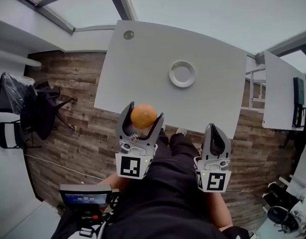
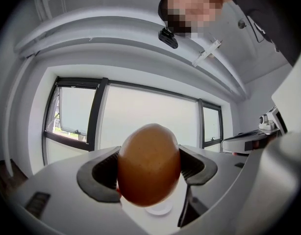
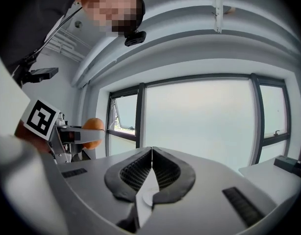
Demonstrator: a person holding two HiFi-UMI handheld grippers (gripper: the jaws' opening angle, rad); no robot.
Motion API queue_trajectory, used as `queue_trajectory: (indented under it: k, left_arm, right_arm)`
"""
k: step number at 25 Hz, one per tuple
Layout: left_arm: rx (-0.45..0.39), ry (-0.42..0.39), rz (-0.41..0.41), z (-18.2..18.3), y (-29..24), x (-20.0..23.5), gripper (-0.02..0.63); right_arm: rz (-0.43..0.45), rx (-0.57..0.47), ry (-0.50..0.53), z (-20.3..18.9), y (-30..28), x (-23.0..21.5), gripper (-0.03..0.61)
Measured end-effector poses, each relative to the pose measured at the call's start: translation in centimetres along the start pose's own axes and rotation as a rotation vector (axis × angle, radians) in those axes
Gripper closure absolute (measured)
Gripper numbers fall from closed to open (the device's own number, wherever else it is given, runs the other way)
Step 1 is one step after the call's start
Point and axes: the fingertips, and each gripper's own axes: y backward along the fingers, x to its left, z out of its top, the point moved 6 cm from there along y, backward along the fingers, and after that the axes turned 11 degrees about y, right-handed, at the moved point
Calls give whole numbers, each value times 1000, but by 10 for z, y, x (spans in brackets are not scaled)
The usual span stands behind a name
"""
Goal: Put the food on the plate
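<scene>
An orange, egg-shaped food item (image 1: 143,115) (image 2: 149,164) is clamped between the jaws of my left gripper (image 1: 142,117) (image 2: 148,173), held just in front of the near edge of the white table (image 1: 143,68). From the right gripper view the same orange food (image 3: 93,131) shows at the far left. A round white plate (image 1: 182,73) lies on the table farther out and to the right; a sliver of the plate (image 2: 158,210) shows under the food. My right gripper (image 1: 216,132) (image 3: 152,153) is shut and empty, its tips over the table's near edge.
A second white table (image 1: 282,93) stands at the right. A black chair (image 1: 38,108) with dark bags sits at the left on the wooden floor. A round cable port (image 1: 128,34) is in the table's far left corner. The person's dark-trousered legs (image 1: 168,193) lie below the grippers.
</scene>
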Motion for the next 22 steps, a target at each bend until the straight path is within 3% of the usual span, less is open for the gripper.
queue_trajectory:
  k: [4,10,14,22]
  left_arm:
    - [26,-15,13,-4,-6,-13,278]
    - [41,8,49,-12,-4,-33,278]
    - [52,24,32,-21,-17,-45,278]
    - [51,-27,19,-37,-43,-50,278]
  right_arm:
    - [47,-41,-15,-3,-4,-12,571]
    - [148,-189,3,29,-10,-11,571]
    - [148,-228,-48,36,-15,-22,571]
    - [131,-232,-23,42,-27,-43,571]
